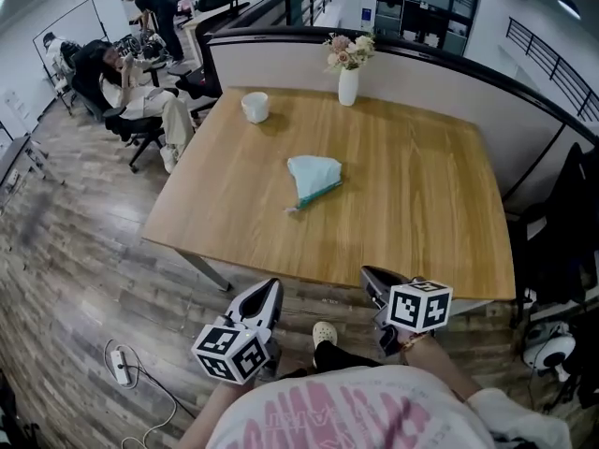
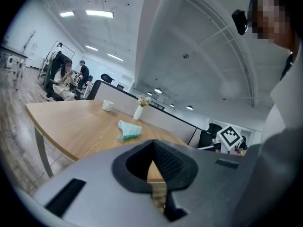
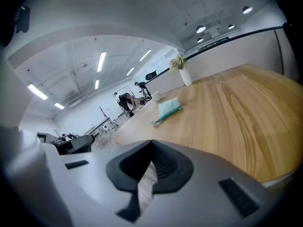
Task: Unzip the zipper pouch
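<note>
A white vase (image 1: 348,87) at the table's far edge holds pale flowers (image 1: 350,50). A white cup (image 1: 255,107) stands near the far left corner, and its inside cannot be made out. The teal zipper pouch (image 1: 314,178) lies flat near the middle of the wooden table (image 1: 421,213), untouched. The left gripper (image 1: 270,293) and the right gripper (image 1: 372,279) hover off the near edge, jaws together and empty. A low partition (image 1: 281,59) backs the table. A power strip (image 1: 120,365) lies on the wood floor (image 1: 75,251).

Wooden table (image 1: 412,204): teal pouch (image 1: 313,178), white cup (image 1: 255,107), flower vase (image 1: 348,86).
</note>
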`<state>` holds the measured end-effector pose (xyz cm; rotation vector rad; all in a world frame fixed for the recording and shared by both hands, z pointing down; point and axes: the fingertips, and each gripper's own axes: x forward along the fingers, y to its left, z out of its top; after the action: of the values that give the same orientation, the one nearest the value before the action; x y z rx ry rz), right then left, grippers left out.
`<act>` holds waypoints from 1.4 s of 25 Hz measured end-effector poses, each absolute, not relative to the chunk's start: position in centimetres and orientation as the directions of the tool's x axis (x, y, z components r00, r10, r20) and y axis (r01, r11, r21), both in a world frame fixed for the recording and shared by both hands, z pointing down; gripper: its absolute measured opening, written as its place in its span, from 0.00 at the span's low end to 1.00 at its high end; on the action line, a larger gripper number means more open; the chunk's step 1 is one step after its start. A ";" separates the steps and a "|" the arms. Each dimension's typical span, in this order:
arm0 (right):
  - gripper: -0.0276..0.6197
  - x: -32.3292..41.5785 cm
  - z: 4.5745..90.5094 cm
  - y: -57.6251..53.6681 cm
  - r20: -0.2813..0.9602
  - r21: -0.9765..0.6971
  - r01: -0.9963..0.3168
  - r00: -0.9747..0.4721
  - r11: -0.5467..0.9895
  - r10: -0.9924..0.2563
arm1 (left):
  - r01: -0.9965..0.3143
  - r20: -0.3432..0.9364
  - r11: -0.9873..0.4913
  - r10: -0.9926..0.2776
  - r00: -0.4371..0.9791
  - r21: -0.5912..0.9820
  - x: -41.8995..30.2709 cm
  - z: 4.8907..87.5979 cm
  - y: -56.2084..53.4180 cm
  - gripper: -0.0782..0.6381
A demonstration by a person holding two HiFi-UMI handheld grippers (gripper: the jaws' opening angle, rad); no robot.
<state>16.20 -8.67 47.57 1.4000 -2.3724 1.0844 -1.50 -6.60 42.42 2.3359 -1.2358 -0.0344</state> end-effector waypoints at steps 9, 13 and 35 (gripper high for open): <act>0.04 16.2 48.3 -18.0 0.497 -0.506 -0.795 -0.586 0.335 -0.640 | -0.789 0.203 -0.427 -0.809 0.552 0.441 -0.8 41.9 -14.5 0.11; 0.04 16.9 50.2 -21.8 0.528 -0.488 -0.803 -0.584 0.342 -0.617 | -0.801 0.204 -0.399 -0.826 0.525 0.447 -0.9 42.1 -16.8 0.11; 0.44 14.9 56.7 -39.7 0.623 -0.477 -0.671 -0.714 0.568 -0.320 | -0.868 0.286 -0.212 -0.886 0.365 0.450 -6.2 44.4 -19.1 0.11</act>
<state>14.94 -39.72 56.71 0.7958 -2.3286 0.9916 -6.22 -19.07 44.38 2.0899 -1.5129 -0.0447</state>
